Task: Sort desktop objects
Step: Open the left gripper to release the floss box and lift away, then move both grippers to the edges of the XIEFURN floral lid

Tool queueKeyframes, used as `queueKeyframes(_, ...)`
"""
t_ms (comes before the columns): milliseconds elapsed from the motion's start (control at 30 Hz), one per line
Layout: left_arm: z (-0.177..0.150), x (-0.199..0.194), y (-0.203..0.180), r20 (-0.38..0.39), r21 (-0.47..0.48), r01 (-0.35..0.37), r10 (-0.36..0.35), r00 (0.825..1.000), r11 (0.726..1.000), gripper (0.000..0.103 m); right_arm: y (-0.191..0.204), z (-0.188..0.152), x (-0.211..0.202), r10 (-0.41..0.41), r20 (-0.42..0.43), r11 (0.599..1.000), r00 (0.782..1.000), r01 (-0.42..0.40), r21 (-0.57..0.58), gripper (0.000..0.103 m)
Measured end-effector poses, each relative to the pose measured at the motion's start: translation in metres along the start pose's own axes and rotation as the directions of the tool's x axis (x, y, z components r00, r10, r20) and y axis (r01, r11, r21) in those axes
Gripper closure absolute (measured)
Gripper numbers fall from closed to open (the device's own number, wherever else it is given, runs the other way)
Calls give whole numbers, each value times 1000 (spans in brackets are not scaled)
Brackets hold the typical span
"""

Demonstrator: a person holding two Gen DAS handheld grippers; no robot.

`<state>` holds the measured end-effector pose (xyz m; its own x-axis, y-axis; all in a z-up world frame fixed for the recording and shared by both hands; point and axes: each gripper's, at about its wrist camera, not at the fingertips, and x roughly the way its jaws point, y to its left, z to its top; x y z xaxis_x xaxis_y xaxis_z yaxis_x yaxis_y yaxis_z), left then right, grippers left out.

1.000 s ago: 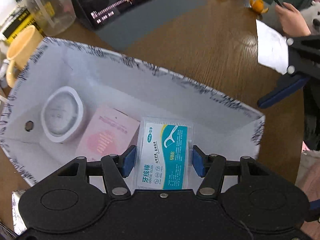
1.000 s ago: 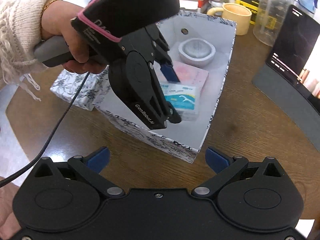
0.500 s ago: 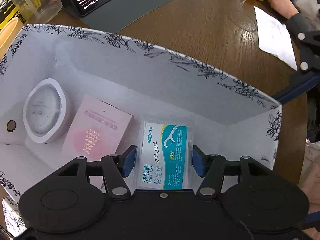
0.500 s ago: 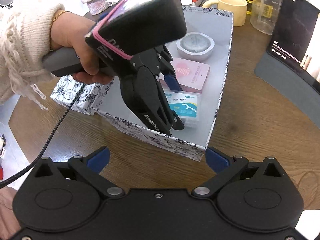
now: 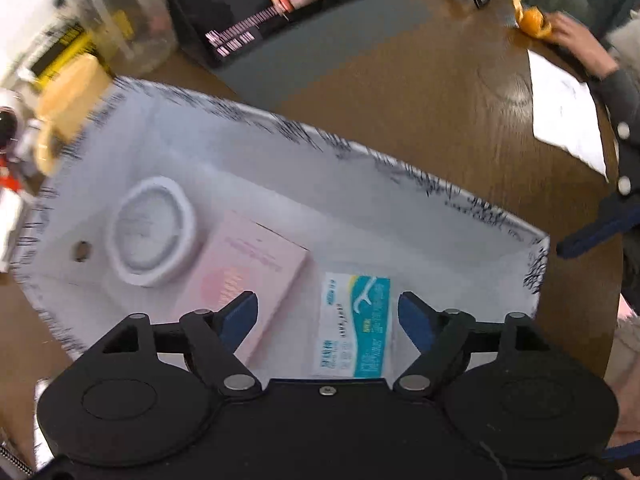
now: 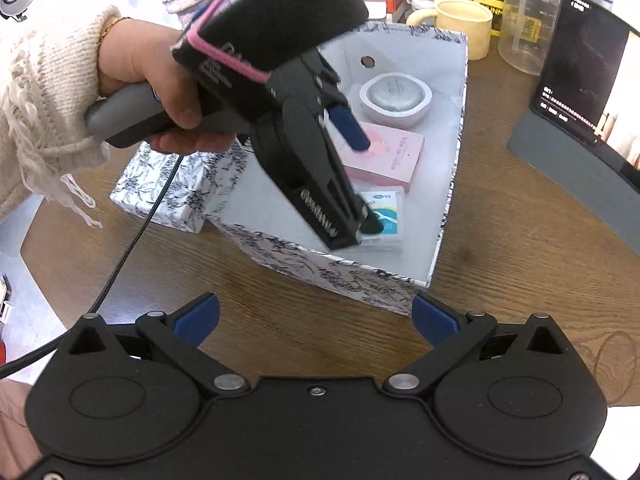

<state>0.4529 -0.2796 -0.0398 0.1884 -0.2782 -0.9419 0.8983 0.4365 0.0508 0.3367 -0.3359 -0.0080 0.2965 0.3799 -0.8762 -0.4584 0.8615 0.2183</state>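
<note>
Round brown wooden table (image 6: 500, 264), cluttered along its far edge; on it stands an open box (image 6: 348, 276) with a black-and-white floral print outside and plain white walls inside, its matching lid (image 6: 164, 188) lying just beside it on the table.

Change, as I read it from my station: half a second ago my left gripper (image 5: 324, 312) held the dental floss pack (image 5: 356, 324) pinched between its blue pads; now its fingers are spread wide, clear of the pack on both sides, and the pack lies flat on the box floor, near the box's close end, just beside the pink carton (image 5: 244, 276); the left view is blurred, so I judge the tool to be in motion, probably lifting away. For the sorting, this item counts as deposited.

My right gripper (image 6: 316, 320) hangs over bare table short of the box, fingers wide apart, holding nothing.

Count, inside the box: one dental floss pack; one pink carton; one round white case (image 6: 396, 98); three items in all, laid in a row along the floor.

Count, outside the box: one yellow mug (image 6: 464, 28); one clear plastic jug (image 6: 536, 12); one tablet (image 6: 588, 76) showing a lit screen; one sheet of white paper (image 5: 568, 116); one peeled orange (image 5: 532, 22) by another person's hand (image 5: 580, 44).

Whether further desktop things await sorting, I cannot tell.
</note>
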Motion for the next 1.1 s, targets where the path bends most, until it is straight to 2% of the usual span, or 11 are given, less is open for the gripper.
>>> queueKeyframes(100, -1, -24, -2, 71, -27, -65, 67, 995, 997, 23, 11, -3, -9, -1, 23, 1000, 1000, 1, -6, 0)
queueKeyframes(200, -8, -52, -8, 130, -57, -144, 150, 980, 988, 18, 22, -5, -18, -2, 44, 1000, 999, 3, -10, 0)
queueKeyframes(300, -14, -77, -22, 179, -83, -198, 210, 961, 977, 14, 37, -9, -28, -10, 68, 1000, 998, 11, -18, 0)
queueKeyframes(367, -21, -92, -29, 200, -110, -239, 257, 945, 965, 3, 47, -13, -32, -14, 83, 1000, 996, 15, -22, 0)
queueKeyframes(533, -46, -127, -50, 240, -188, -305, 344, 908, 934, 0, 77, -25, -39, -19, 109, 999, 994, 23, -39, 0)
queueKeyframes(633, -61, -140, -63, 235, -234, -343, 396, 888, 909, 0, 95, -31, -41, -21, 126, 998, 992, 29, -57, 0)
queueKeyframes(767, -90, -159, -77, 244, -280, -372, 440, 864, 885, 0, 118, -39, -45, -19, 156, 997, 988, 30, -66, 0)
queueKeyframes(1100, -154, -192, -95, 233, -451, -351, 488, 841, 821, 0, 163, -55, -45, -34, 195, 994, 980, 54, -97, 0)
